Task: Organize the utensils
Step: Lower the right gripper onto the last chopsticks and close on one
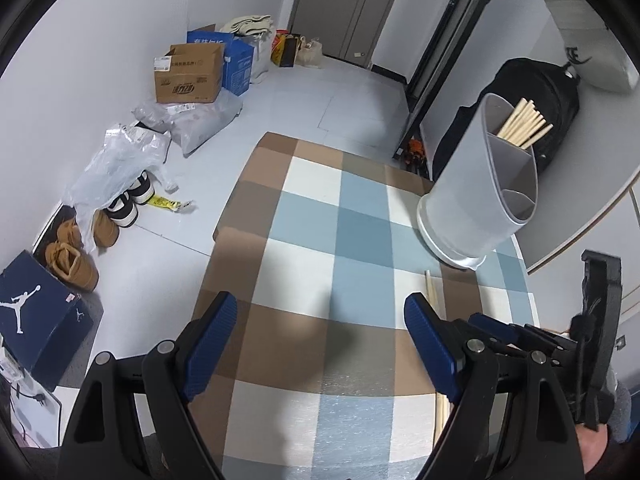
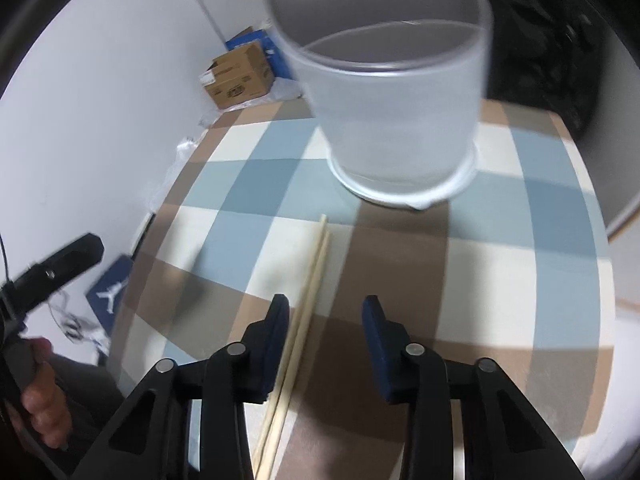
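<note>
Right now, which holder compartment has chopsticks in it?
The far compartment of the grey holder, holding the chopstick bundle; the two nearer sections look empty.

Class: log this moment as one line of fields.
left gripper: open, empty | right gripper: open over chopsticks | holder: upright on tablecloth

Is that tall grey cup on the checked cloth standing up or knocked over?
Upright. The grey divided plastic utensil holder stands on its white base on the checked tablecloth, with wooden chopsticks poking out of its back compartment.
</note>
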